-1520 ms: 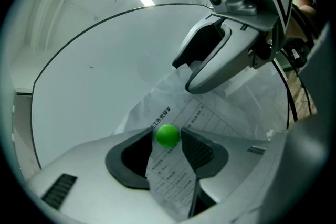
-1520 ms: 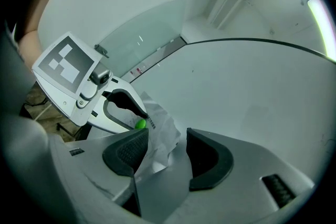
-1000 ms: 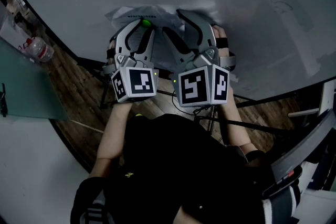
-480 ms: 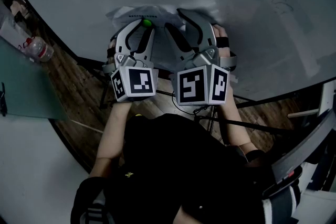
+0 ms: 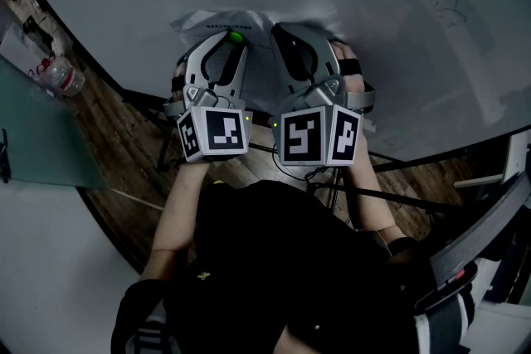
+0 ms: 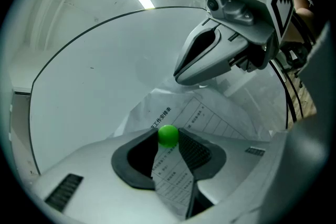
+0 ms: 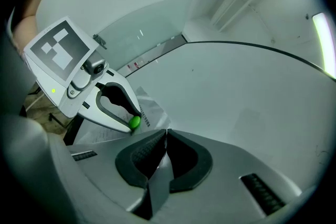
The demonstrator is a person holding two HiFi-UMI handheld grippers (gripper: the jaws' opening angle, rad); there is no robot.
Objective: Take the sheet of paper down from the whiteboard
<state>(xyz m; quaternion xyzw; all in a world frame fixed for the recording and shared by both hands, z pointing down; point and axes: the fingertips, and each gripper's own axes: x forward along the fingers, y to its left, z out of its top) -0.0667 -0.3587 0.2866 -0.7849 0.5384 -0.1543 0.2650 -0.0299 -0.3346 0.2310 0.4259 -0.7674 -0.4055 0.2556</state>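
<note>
- Your left gripper (image 6: 169,140) is clamped on a green ball magnet (image 6: 168,135), which sits right at the tips of its jaws. A strip of the printed sheet also runs down between those jaws.
- Your right gripper (image 7: 166,135) has just been closing its jaws. They now stand together with a fold of the sheet's edge pinched between the pads.
- The sheet of paper (image 5: 207,19) lies crumpled against the whiteboard (image 5: 398,29), at 12 o'clock from both grippers in the head view. Its printed table faces you.
- The two grippers are side by side, the right one at 3 o'clock of the left, and both point at the board.
- In the left gripper view, the right gripper's closed tip meets the sheet at about 1 o'clock from the magnet.
- A plastic bottle (image 5: 60,77) lies at 9 o'clock of the left gripper, well apart from it, beside the wooden floor (image 5: 124,137).
</note>
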